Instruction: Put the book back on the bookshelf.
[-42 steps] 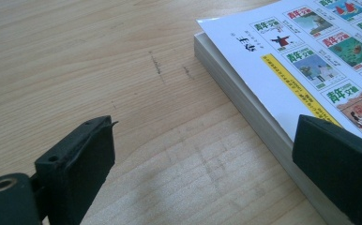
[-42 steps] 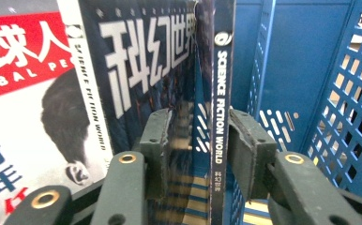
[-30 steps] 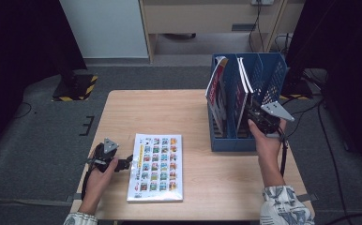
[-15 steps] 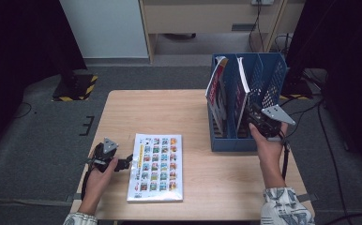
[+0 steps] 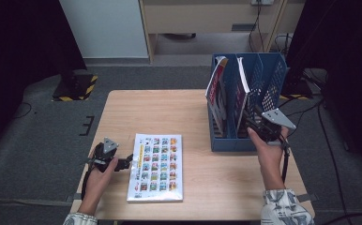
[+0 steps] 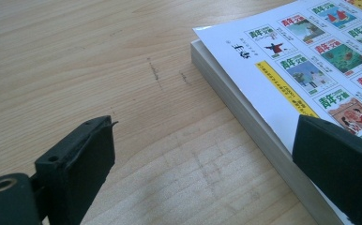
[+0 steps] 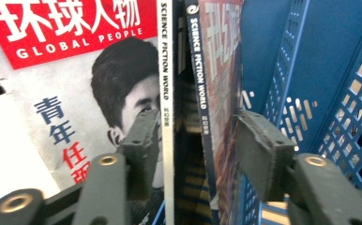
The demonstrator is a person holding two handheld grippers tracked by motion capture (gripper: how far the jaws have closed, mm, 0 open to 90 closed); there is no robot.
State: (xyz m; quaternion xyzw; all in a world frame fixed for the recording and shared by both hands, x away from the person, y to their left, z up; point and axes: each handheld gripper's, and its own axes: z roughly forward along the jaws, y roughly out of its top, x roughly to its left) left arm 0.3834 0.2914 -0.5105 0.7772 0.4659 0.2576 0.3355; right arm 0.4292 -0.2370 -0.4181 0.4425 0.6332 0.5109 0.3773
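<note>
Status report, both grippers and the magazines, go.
Right gripper at the blue file rack, jaws just opened, astride two Science Fiction World magazines. Left gripper open, straddling the flat magazine's edge. Nothing obstructing.

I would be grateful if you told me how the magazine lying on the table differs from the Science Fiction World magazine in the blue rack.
The magazine on the table lies flat, cover up; the Science Fiction World magazine stands upright in the blue rack. The first has a white cover with a grid of small pictures; the second has a dark spine. The first lies beside the open left gripper; the second stands between the right gripper fingers, which have just been opening.
</note>
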